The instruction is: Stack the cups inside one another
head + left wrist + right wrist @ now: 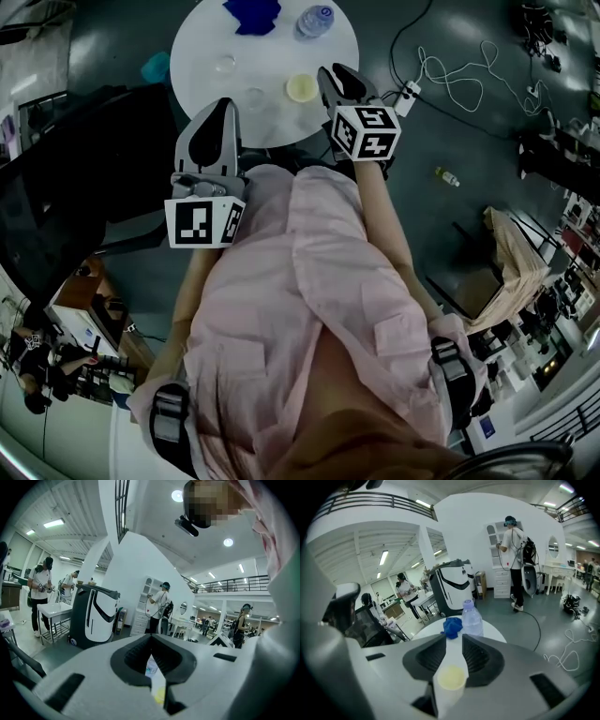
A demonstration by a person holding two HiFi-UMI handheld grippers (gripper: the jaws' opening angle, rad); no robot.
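Pink shirt [309,281] fills the foreground of the head view, with both hand-held tools raised beyond it at the near edge of the round white table [192,66]. The left gripper [217,111] hangs over the table's near rim; its own view shows the jaw tips meeting, only a thin wedge of gap behind them and nothing caught in it. The right gripper [337,75] has its jaws a little apart and empty; through the gap its view looks down on the yellowish cup [451,677], which seems to stand free on the tabletop just beside that gripper rather than in its grasp. Further in, what look like two clear cups stand singly: one [255,97] near the yellowish cup, the other [225,64] a little beyond it; both are faint. At the far edge lie a blue cloth [251,14] and a water bottle [315,21].

Judging by this, the stacking has not begun; no cup sits inside another, none is held, and every nesting step is left to do.
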